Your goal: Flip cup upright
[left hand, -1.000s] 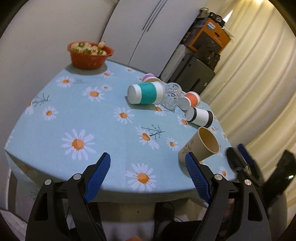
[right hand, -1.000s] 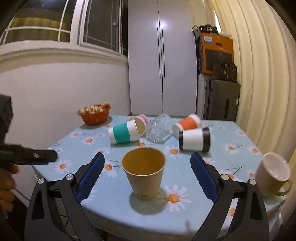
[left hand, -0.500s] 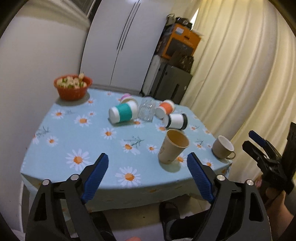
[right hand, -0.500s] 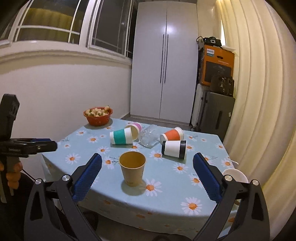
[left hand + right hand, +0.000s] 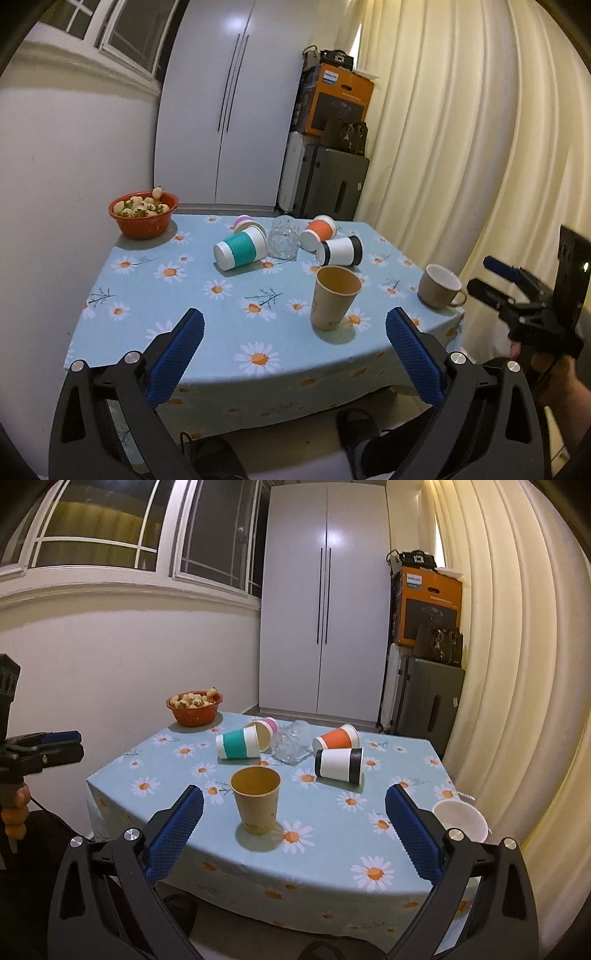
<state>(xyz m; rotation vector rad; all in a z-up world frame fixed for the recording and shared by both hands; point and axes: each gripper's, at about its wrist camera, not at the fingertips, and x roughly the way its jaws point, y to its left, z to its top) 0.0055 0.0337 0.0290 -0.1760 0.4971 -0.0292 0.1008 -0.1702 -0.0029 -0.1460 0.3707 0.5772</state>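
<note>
A brown paper cup [image 5: 334, 297] [image 5: 256, 798] stands upright near the front of the daisy tablecloth [image 5: 207, 306]. Behind it lie cups on their sides: a teal-banded one [image 5: 241, 252] [image 5: 238, 743], a pink one [image 5: 246, 222], an orange one [image 5: 317, 233] [image 5: 337, 737] and a black-banded one [image 5: 340, 251] [image 5: 340, 765]. A clear glass [image 5: 283, 242] sits among them. My left gripper [image 5: 293, 354] is open and empty, back from the table's front edge. My right gripper [image 5: 293, 834] is open and empty too, also back from the edge.
A beige mug [image 5: 439, 291] [image 5: 461, 820] stands upright at the table's right edge. A red bowl of food [image 5: 143, 214] [image 5: 194, 708] sits at the back left corner. A white cupboard, a suitcase, a box and curtains stand behind.
Both grippers have pulled back and up from the table; the cups look smaller and farther. The brown cup stands where it was. Both jaws stay open.
</note>
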